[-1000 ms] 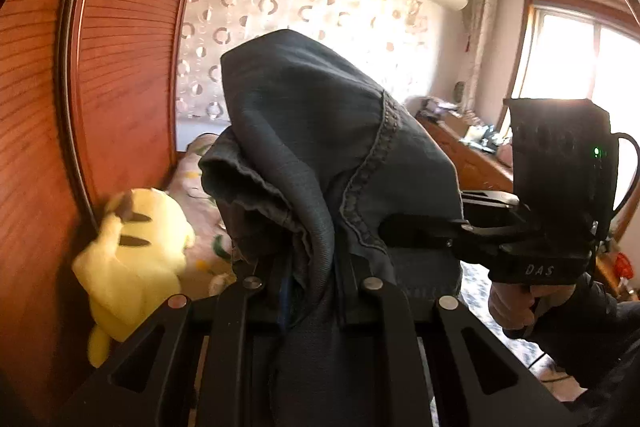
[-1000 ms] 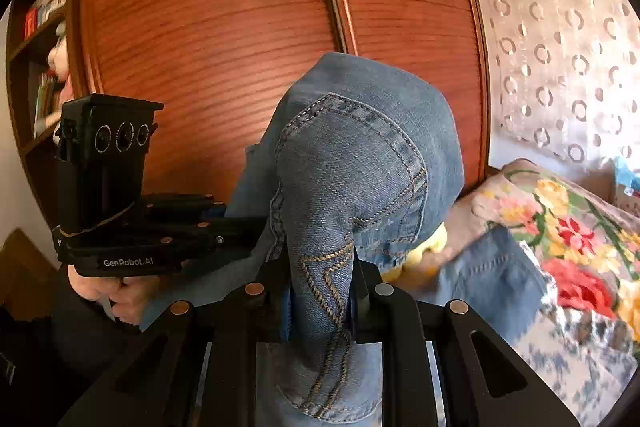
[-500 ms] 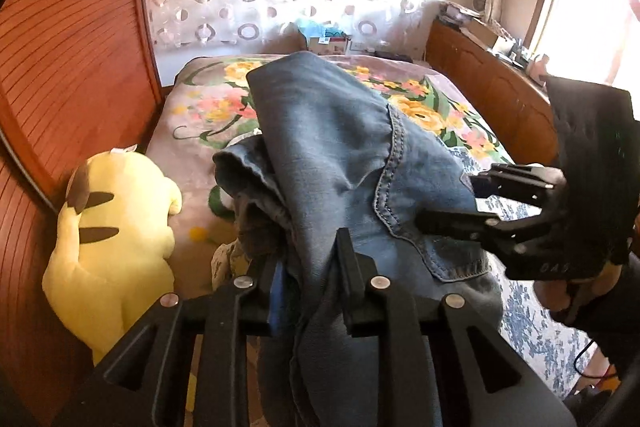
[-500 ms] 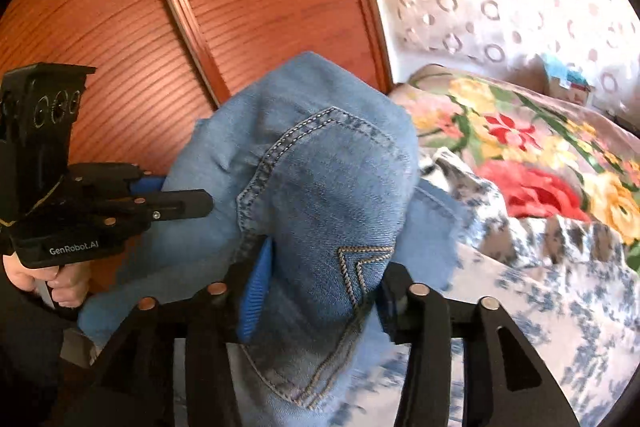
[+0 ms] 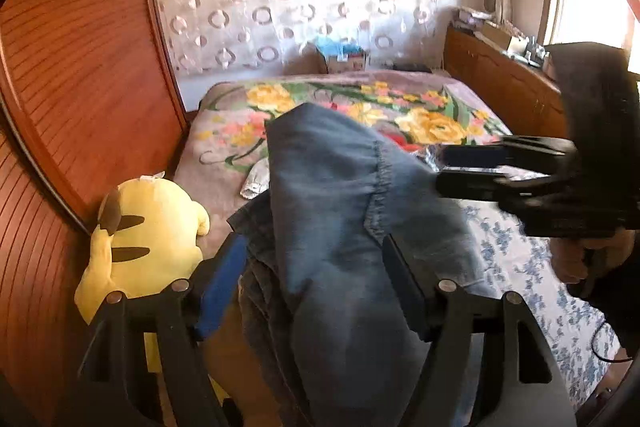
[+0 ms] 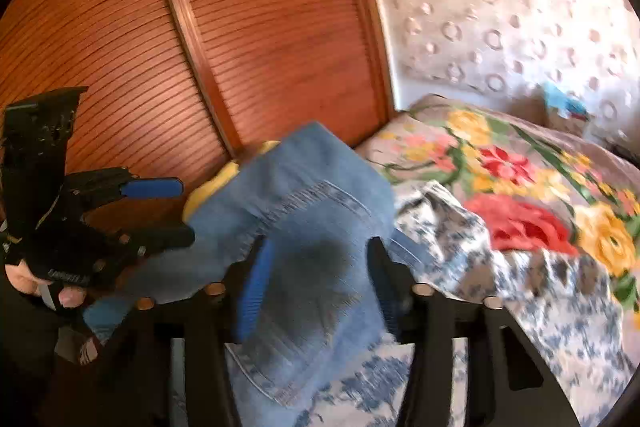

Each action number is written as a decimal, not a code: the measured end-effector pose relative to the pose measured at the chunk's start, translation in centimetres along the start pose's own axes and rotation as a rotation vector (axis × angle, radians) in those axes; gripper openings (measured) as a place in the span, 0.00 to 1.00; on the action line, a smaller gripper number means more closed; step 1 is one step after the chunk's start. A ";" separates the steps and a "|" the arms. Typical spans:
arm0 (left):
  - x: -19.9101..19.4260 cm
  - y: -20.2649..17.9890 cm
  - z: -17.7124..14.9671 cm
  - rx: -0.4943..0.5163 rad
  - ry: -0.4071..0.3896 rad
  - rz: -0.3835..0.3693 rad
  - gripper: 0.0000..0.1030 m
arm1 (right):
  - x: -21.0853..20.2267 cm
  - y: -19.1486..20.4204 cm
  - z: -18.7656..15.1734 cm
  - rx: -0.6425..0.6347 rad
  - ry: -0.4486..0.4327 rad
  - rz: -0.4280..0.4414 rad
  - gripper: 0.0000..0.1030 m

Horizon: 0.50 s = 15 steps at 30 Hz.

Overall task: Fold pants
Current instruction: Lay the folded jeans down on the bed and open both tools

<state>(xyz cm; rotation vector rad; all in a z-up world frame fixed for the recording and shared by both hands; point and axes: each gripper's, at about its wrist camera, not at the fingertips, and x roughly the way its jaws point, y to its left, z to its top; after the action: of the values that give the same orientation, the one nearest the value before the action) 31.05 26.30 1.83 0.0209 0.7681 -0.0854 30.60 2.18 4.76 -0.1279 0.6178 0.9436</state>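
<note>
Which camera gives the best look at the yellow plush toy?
The left wrist view: the yellow plush toy sits nearly whole beside the wooden doors. The right wrist view shows only a yellow sliver behind the jeans.

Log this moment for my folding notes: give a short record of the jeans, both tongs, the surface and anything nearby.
garment: jeans, bunched, draped between both tongs
left tongs: jaws opening, denim between them, pads clear of it
right tongs: jaws closing, denim between them, contact unclear
surface: bed with floral cover
nearby: yellow plush by wooden doors
</note>
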 end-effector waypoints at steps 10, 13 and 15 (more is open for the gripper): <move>0.2 -2.4 -5.5 -0.042 0.050 0.046 0.68 | 6.8 -3.8 0.8 -0.040 0.113 -0.079 0.42; 1.7 -1.3 -7.3 -0.099 0.096 0.037 0.68 | 7.7 -4.3 0.5 -0.033 0.142 -0.103 0.42; 2.2 -1.0 -8.0 -0.109 0.100 0.038 0.68 | 8.1 -4.3 0.3 -0.038 0.149 -0.117 0.42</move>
<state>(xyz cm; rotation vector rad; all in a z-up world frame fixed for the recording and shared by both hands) 26.97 25.57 -5.43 -0.0646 0.8711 -0.0065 37.59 5.49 -0.12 -0.2671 0.7218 0.8380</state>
